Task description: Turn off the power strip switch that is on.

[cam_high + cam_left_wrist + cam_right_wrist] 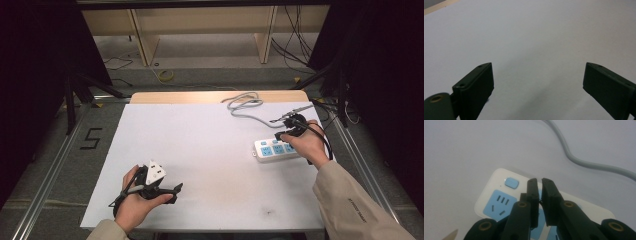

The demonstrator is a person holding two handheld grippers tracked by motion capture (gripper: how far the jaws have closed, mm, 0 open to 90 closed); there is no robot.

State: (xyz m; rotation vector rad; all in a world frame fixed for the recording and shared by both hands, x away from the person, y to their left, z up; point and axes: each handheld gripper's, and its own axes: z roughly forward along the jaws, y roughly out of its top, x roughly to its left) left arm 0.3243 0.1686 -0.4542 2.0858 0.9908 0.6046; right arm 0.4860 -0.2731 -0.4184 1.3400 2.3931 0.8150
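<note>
You had a white-topped table with a bare wooden strip along its far edge. A white power strip with blue sockets lay flat near its right side. Its grey cable ran in loose curves toward the far edge.

Left gripper rests low with jaws wide apart; right gripper hovers, jaws nearly together
</note>
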